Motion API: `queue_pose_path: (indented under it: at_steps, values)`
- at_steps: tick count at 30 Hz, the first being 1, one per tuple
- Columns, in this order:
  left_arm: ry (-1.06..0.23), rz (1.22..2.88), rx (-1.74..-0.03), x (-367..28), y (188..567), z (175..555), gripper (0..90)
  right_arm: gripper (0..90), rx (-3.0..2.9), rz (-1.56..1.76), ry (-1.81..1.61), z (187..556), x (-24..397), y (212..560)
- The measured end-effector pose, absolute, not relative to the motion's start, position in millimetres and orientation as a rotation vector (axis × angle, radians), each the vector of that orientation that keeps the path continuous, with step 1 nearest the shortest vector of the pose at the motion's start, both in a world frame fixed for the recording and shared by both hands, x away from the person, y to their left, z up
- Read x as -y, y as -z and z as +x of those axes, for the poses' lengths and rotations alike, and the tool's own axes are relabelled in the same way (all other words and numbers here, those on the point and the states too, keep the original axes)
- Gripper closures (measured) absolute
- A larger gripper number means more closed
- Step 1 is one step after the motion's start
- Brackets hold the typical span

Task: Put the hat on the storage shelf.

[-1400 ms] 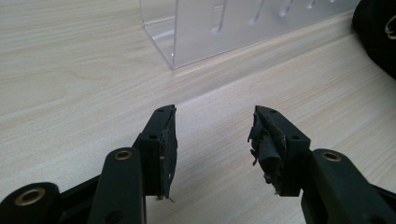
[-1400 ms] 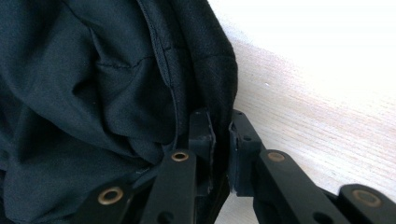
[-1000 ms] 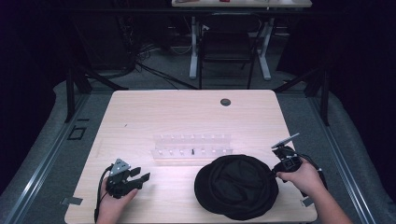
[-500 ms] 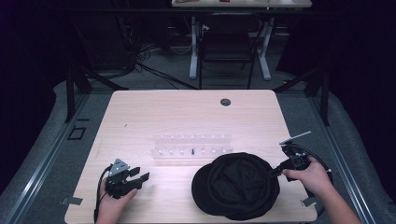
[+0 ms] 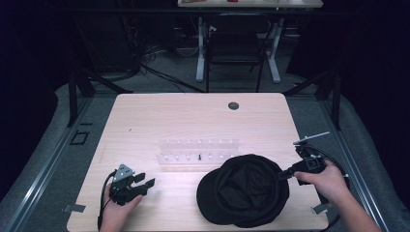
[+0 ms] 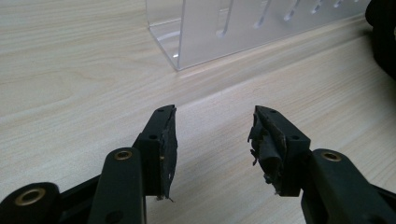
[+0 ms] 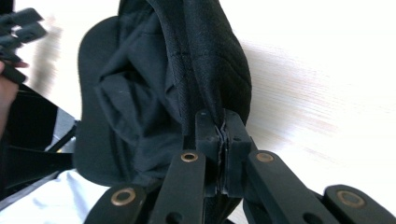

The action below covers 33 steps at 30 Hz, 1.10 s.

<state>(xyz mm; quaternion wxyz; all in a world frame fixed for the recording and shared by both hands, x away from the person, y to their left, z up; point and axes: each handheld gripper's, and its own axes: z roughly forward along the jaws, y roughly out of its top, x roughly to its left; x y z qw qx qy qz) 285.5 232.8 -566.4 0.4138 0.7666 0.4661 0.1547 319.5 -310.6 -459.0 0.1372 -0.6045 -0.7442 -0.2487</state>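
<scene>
1. Since the earlier frames the right gripper [image 5: 284,175] has risen a little and drawn the cap's [image 5: 244,191] right edge up with it; the cap sits slightly further left on the counter [image 5: 193,116] than a second ago. The left gripper [image 5: 145,182] and the clear rack [image 5: 198,151] lie where they were.
2. Counted: one black cap, one clear acrylic rack, two grippers, one round dark grommet [image 5: 233,105] in the counter's far part.
3. The cap lies upside down at the near right of the counter, its inside showing, just near of the rack's right end.
4. The right hand [image 5: 325,180] comes in from the near right corner, gripper pointing left and level. In the right gripper view its fingers [image 7: 233,140] are pressed together on the cap's [image 7: 154,84] rim, the fabric pinched between them.
5. The left hand [image 5: 117,209] rests at the near left, gripper lying low on the counter and pointing right towards the rack [image 6: 243,28]. Its fingers [image 6: 163,140] stand apart with nothing between them.
</scene>
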Motion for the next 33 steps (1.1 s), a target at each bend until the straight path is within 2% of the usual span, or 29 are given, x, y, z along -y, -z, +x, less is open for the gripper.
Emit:
queue_pose_path:
  at_steps: [33]
  values:
    - [-0.404,1.91,-1.177,-238.1,563.3,281.4,50.5,88.0,2.04,-1.662,0.916,310.9,280.8,376.9]
